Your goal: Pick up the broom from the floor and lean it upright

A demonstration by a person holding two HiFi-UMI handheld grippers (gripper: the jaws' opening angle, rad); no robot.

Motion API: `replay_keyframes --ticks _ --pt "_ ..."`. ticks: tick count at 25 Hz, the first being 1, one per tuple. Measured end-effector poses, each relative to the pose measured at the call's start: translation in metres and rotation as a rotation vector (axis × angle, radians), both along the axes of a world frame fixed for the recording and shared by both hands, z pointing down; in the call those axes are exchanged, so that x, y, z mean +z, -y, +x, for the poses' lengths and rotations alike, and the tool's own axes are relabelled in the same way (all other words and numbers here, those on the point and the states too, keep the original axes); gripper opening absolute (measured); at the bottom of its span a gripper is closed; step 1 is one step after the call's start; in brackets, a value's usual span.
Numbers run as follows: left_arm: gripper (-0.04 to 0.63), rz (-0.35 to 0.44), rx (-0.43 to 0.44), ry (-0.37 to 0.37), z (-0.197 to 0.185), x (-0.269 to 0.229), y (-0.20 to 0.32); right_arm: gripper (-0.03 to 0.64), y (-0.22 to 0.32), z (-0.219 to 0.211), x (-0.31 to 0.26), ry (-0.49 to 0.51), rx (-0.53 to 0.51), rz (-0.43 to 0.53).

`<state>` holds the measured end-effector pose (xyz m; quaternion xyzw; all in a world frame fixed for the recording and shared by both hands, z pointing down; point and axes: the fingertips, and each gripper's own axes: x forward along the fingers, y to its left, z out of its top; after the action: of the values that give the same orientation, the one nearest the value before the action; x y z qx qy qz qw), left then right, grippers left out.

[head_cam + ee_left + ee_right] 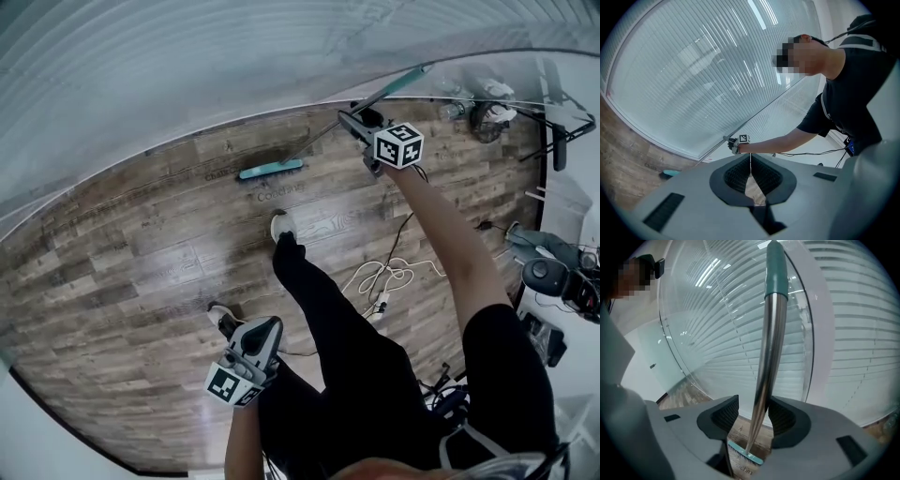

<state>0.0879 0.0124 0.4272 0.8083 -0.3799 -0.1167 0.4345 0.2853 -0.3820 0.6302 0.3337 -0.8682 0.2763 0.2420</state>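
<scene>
- The right tongs (352, 120) (753, 401) (729, 140) are released: their 2 jaws stand spread, and the steel handle (768, 343) of the broom (319, 136) runs up between them.
- In the right gripper view a clear gap shows between the handle and the jaw on the left. The handle passes close along the other jaw, and I cannot tell whether it touches it.
- The broom stands tilted. Its teal brush head (272, 170) (745, 453) (669, 173) sits on the wood floor (141, 262), below and beyond the right tongs.
- Its teal grip (776, 273) rises above the right tongs toward the slatted blinds (187, 66). Whether the tip touches them is not clear.
- The left tongs (265, 330) (750, 164) are clenched on nothing: their 2 jaws meet with only a hairline slit, and only floor shows behind them.
- The left tongs are well apart from the broom, low beside the person's leg. They point toward the right tongs, which show far ahead at the end of the outstretched arm (787, 138).
- Seen from the left tongs, the brush head lies ahead and to the left.
- A white cable (384, 277) lies looped on the floor between the 2 tongs.
- 1 shoe (281, 225) is planted on the floor between the left tongs and the brush head.
</scene>
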Motion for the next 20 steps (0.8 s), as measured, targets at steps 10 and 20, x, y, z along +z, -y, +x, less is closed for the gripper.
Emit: replay_keyframes --ticks 10,20 --pt "0.02 0.087 0.043 -0.014 -0.013 -0.037 -0.028 0.192 -0.039 0.026 -0.035 -0.051 0.171 0.07" --pt "0.02 -0.009 0.005 0.045 -0.039 -0.01 -0.085 0.097 -0.006 0.022 -0.03 0.0 0.325 0.127"
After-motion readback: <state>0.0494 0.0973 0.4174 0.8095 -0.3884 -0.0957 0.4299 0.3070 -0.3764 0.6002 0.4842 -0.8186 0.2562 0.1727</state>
